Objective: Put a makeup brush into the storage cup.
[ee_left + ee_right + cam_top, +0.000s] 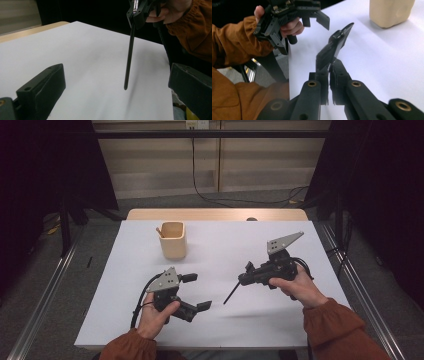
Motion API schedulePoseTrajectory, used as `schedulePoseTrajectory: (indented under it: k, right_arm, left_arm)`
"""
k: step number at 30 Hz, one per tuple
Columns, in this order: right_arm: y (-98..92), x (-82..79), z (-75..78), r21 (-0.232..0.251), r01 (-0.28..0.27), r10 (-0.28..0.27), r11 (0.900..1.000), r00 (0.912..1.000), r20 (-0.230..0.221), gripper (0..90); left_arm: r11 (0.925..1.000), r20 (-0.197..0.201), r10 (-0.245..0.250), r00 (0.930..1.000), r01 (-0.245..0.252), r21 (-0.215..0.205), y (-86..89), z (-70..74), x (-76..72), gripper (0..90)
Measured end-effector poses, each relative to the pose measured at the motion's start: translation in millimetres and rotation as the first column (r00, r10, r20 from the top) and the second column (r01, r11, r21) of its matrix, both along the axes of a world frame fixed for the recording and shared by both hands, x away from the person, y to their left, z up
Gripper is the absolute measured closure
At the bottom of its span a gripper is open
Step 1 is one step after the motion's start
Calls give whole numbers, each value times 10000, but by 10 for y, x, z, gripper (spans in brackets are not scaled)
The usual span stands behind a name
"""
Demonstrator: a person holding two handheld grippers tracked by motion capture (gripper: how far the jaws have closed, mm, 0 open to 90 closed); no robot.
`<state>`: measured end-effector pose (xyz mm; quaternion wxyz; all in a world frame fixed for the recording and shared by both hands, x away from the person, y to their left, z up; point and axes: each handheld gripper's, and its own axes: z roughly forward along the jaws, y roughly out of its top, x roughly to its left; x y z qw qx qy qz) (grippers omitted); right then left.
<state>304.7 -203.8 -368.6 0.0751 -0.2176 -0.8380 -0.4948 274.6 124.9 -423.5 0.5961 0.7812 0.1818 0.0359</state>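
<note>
R gripper (246, 277) fingers clamped on black stick (231, 295), lifted over tabletop (225, 325), tip down. L gripper (196, 291) fingers wide, empty, resting near. Cup (173, 240) well apart, one stick inside. Est. midway: stick picked, drop into cup left.

left tool jaws wide apart — nothing between | right tool (133, 23) clamps black rod (128, 60) above white table (75, 50)
</note>
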Motion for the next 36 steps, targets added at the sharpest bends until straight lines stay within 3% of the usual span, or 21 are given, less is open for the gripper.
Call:
schedulePoseTrajectory:
  k: [16, 20, 26, 30, 36]
  right_arm:
    - [170, 85, 149, -1355, -680, 653, 9884, 9976, -248, 854]
    - [205, 96, 212, -1828, -793, 750, 9799, 9967, -303, 854]
    - [297, 119, 234, -2677, -1083, 969, 9574, 9938, -553, 854]
    - [334, 137, 238, -2896, -1185, 1043, 9498, 9925, -641, 854]
    - [370, 147, 264, -2885, -1243, 1112, 9494, 9919, -614, 854]
  left_arm:
    - [9999, -134, -119, 9998, 119, 45, -32, -16, 9, 19]
    - [10000, -149, -95, 9998, 95, 25, -38, -15, 9, 19]
    - [9995, -124, -268, 9996, 270, 153, -83, -17, 6, 30]
    - [9992, -153, -378, 9992, 380, 115, -125, -13, 14, 32]
    - [9996, -223, -272, 9994, 269, -127, -193, -12, 29, 28]
